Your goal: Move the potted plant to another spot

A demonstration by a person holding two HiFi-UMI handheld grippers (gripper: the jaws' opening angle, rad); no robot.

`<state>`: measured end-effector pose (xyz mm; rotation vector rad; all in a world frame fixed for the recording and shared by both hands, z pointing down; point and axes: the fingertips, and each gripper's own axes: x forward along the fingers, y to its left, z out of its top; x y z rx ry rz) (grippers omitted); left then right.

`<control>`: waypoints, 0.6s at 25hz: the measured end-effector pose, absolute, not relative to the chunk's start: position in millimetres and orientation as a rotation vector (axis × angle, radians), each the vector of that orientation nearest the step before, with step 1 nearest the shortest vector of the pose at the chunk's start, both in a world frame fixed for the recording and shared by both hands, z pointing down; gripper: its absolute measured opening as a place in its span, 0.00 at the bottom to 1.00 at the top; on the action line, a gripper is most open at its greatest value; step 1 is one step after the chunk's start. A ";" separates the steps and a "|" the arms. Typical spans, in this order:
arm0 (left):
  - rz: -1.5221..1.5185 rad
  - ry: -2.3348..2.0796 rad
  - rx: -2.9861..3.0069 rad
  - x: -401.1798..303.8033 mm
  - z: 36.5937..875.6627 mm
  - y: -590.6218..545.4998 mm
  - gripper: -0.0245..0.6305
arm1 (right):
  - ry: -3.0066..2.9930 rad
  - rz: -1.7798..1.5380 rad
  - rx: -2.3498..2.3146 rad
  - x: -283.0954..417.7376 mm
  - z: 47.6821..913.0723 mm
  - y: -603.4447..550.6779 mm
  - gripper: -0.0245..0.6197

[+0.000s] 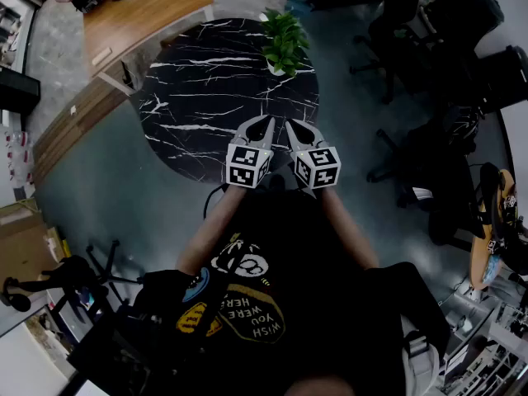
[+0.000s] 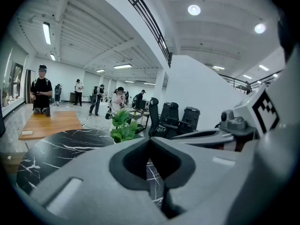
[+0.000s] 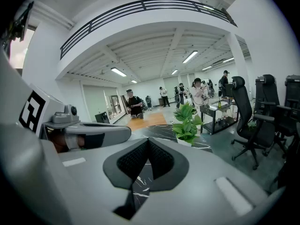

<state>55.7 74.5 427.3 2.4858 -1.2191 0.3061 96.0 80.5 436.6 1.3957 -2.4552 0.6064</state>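
The potted plant (image 1: 285, 41), green leaves in a small white pot, stands at the far right edge of the round black marble table (image 1: 198, 106). It also shows ahead in the left gripper view, where the plant (image 2: 123, 125) is well beyond the jaws, and in the right gripper view as the same plant (image 3: 186, 122). My left gripper (image 1: 266, 123) and right gripper (image 1: 292, 127) hover side by side over the table's near edge, well short of the plant. Both are shut with nothing between the jaws; their tips meet (image 2: 150, 140) (image 3: 149, 140).
A wooden table (image 1: 140, 11) stands beyond the marble one at the back left. Black office chairs (image 1: 462, 23) crowd the right side, and a chair base (image 1: 99, 271) lies near left. Several people (image 2: 42, 88) stand in the distance.
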 end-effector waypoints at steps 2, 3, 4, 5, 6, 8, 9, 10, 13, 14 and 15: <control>0.308 -1.218 2.485 56.4 427.1 74.4 0.04 | -2.456 0.609 1.398 97.3 436.8 80.3 0.04; 0.308 -1.218 2.486 56.9 427.1 74.2 0.04 | -2.456 0.610 1.399 97.9 436.9 80.0 0.04; 0.309 -1.217 2.486 57.4 427.3 73.9 0.04 | -2.455 0.611 1.400 98.4 436.9 79.6 0.04; 0.310 -1.216 2.487 57.9 427.6 73.3 0.04 | -2.455 0.612 1.401 98.9 436.9 79.0 0.04; 0.311 -1.215 2.487 58.3 428.1 72.6 0.04 | -2.454 0.613 1.402 99.4 437.1 78.4 0.04; 0.313 -1.212 2.486 58.7 428.9 71.2 0.04 | -2.452 0.615 1.403 100.1 437.8 77.6 0.04; 0.313 -1.210 2.485 58.7 429.3 70.6 0.04 | -2.451 0.617 1.402 100.2 438.2 77.3 0.04; 0.314 -1.209 2.485 58.6 429.6 70.2 0.04 | -2.450 0.617 1.403 100.3 438.4 77.0 0.04; 0.316 -1.209 2.483 58.0 430.5 68.7 0.04 | -2.446 0.618 1.411 101.4 439.9 75.3 0.04; 0.318 -1.208 2.482 57.4 431.3 68.1 0.04 | -2.447 0.622 1.416 101.7 441.2 74.4 0.04; 0.320 -1.206 2.481 56.4 432.4 67.5 0.04 | -2.451 0.631 1.420 101.6 443.1 73.4 0.04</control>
